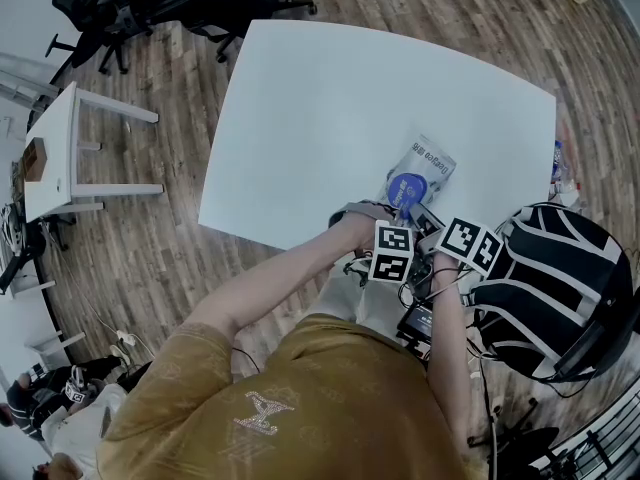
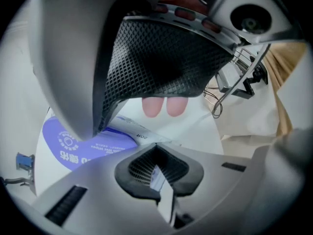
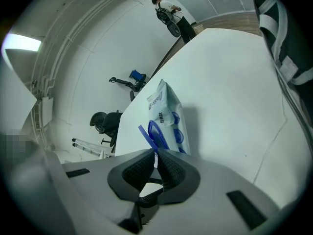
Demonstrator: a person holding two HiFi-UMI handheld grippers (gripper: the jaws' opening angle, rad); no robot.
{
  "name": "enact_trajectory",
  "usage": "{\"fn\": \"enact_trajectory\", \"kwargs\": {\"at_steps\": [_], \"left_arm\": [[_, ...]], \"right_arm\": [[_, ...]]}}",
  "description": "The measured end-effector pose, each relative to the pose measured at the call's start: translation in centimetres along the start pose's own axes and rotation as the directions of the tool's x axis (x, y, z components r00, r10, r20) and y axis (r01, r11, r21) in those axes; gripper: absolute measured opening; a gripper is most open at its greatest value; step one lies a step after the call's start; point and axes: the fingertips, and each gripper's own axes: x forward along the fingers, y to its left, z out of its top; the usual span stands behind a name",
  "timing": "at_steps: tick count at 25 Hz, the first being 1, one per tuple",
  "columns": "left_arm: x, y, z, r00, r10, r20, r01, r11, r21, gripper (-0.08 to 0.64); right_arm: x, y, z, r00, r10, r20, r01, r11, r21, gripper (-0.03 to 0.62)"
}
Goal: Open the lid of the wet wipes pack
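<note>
From the head view, the wipes pack (image 1: 420,168) lies on the white table (image 1: 330,98) close to its near edge, blue face up. Both marker cubes crowd just in front of it. This view hides the jaws, but it alone shows the black-and-white backpack (image 1: 545,278) beside the person's right arm and the office chairs (image 1: 130,3) beyond the table's far corner.

The left gripper (image 2: 157,173) view shows what the head view cannot. Its jaws are nearly together on a thin white strip, which looks like the near end seam of the pack, since the pack's end runs right up to the jaw tips. The pack's blue round print spreads out to the left. The right gripper fills the top of this view, its meshed pad looming large, with two fingertips (image 2: 152,106) showing under it.

The right gripper (image 3: 155,155) view looks along the pack from the other side. Its jaws are pinched almost closed on the edge of the blue lid (image 3: 145,134) — and only here does that edge show as a strip raised off the pack's face. The rest of the lid still lies on the pack.
</note>
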Motion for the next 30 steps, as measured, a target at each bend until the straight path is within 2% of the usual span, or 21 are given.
{"fn": "enact_trajectory", "kwargs": {"at_steps": [6,11,13,16,18,21,22,24,26,30], "left_arm": [[0.0,0.0,0.1,1.0,0.008,0.002,-0.008,1.0,0.0,0.006],[-0.2,0.0,0.4,0.993,0.083,0.085,-0.082,0.996,-0.021,0.006],[-0.4,0.1,0.3,0.986,0.116,0.117,-0.112,0.993,-0.039,0.006],[-1.0,0.5,0.3,0.978,0.145,0.148,-0.134,0.988,-0.082,0.007],[-1.8,0.9,-0.1,0.968,0.186,0.165,-0.168,0.979,-0.119,0.007],[-2.8,1.8,-1.4,0.944,0.268,0.193,-0.226,0.95,-0.214,0.008],[-3.0,2.1,-2.0,0.939,0.287,0.191,-0.239,0.941,-0.241,0.006],[-3.0,2.6,-3.2,0.935,0.309,0.175,-0.253,0.925,-0.282,0.007],[-3.0,2.9,-4.0,0.932,0.32,0.172,-0.252,0.91,-0.329,0.008],[-2.9,2.8,-3.9,0.934,0.307,0.185,-0.221,0.899,-0.379,0.007]], "right_arm": [[0.0,-0.6,0.3,1.0,0.001,0.026,-0.001,1.0,0.005,0.028],[-0.2,-1.6,0.8,0.998,0.032,0.05,-0.034,0.998,0.047,0.008],[0.0,-1.5,1.0,0.999,0.025,0.035,-0.025,1.0,0.017,0.008],[0.2,-1.9,1.2,0.999,-0.029,0.024,0.03,0.998,-0.052,0.008],[0.3,-2.3,1.1,0.997,-0.066,0.025,0.069,0.989,-0.133,0.009],[0.6,-2.5,0.6,0.993,-0.119,0.016,0.118,0.947,-0.3,0.015],[0.8,-2.5,0.5,0.991,-0.131,0.02,0.131,0.935,-0.33,0.036],[1.0,-2.5,0.6,0.99,-0.136,0.045,0.143,0.935,-0.324,0.078],[1.1,-2.6,0.6,0.99,-0.12,0.069,0.135,0.952,-0.275,0.119],[1.5,-2.8,0.5,0.985,-0.142,0.093,0.161,0.955,-0.248,0.124]]}}
